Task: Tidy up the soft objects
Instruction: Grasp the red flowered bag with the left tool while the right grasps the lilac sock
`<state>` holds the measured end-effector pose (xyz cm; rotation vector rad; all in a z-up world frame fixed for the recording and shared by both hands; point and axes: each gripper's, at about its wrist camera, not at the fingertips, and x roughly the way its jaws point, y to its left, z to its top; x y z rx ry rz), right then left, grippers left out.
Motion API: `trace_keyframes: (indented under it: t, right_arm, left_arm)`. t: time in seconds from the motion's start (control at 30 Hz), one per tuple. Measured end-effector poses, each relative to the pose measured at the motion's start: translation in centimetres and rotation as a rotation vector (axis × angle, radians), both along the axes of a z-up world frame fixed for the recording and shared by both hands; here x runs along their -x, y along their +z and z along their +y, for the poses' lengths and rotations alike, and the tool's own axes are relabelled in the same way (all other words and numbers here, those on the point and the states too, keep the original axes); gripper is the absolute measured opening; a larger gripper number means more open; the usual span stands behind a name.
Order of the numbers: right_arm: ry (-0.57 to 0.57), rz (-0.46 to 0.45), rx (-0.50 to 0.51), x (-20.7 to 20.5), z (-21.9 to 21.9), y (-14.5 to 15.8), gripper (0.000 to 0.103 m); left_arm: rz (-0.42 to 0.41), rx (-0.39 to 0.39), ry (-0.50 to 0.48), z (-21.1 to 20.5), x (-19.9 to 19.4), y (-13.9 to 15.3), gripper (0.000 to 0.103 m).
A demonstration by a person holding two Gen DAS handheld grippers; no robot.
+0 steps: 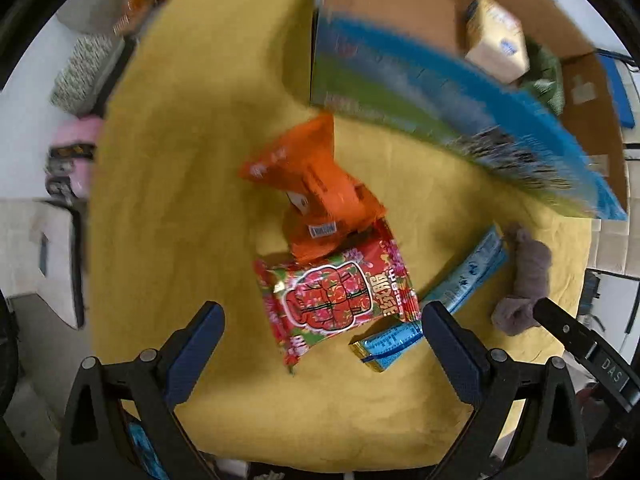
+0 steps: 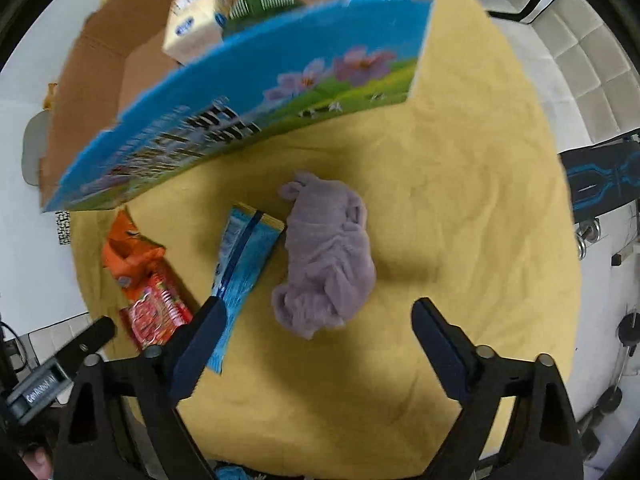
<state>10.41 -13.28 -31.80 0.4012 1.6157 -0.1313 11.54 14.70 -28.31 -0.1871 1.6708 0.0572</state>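
Purple cloth (image 2: 326,256) lies just ahead of the wide-open, empty right gripper (image 2: 318,318)

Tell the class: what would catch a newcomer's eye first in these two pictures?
The big blue cardboard box with painted flowers, standing open at the far side of the yellow cloth. Next the bright snack packets, orange overlapping the red one, under the open left claw. A crumpled grey-purple cloth lies below the open right claw.
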Motion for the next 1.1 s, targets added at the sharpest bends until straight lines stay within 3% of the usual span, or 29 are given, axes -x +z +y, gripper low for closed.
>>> trace_keyframes:
  t: [0.1,0.3,0.43,0.53,0.7,0.83,0.9,0.97,1.03,1.1]
  right_arm:
    - [0.008,0.035,-0.001,-0.9,0.2,-2.1,0.084]
    - [0.082,0.083,0.035,-1.5,0.8,-3.9,0.084]
    - [0.146,0.092,0.059,-1.4,2.0,-4.5,0.083]
    - [0.150,0.098,0.064,-1.3,3.0,-5.3,0.083]
    - [0.113,0.091,0.056,-1.3,2.8,-6.2,0.081]
    - [0.113,0.093,0.074,-1.1,2.7,-6.1,0.054]
    - [0.102,0.098,0.062,-1.1,1.7,-5.7,0.035]
    - [0.098,0.121,0.022,-0.3,1.1,-5.4,0.033]
    - [0.136,0.148,0.000,0.4,1.1,-5.3,0.033]
    - [0.191,0.165,-0.001,1.0,1.5,-5.3,0.035]
  left_arm:
    - [0.040,0.043,0.005,-0.1,-0.6,-2.5,0.101]
    - [0.020,-0.048,-0.301,-3.1,-0.4,-3.9,0.101]
    - [0.070,-0.082,-0.534,-5.8,0.9,-5.8,0.101]
    - [0.085,-0.103,-0.604,-6.8,1.5,-6.9,0.101]
    - [0.110,-0.124,-0.603,-6.7,2.6,-8.4,0.084]
    - [0.096,-0.065,-0.427,-5.1,3.3,-7.8,0.055]
    - [0.117,-0.030,-0.338,-4.3,3.8,-7.7,0.051]
    - [0.142,0.043,-0.221,-3.4,4.7,-7.6,0.051]
    - [0.154,0.105,-0.170,-3.0,5.6,-7.9,0.051]
    - [0.144,0.108,-0.169,-3.2,6.1,-8.3,0.051]
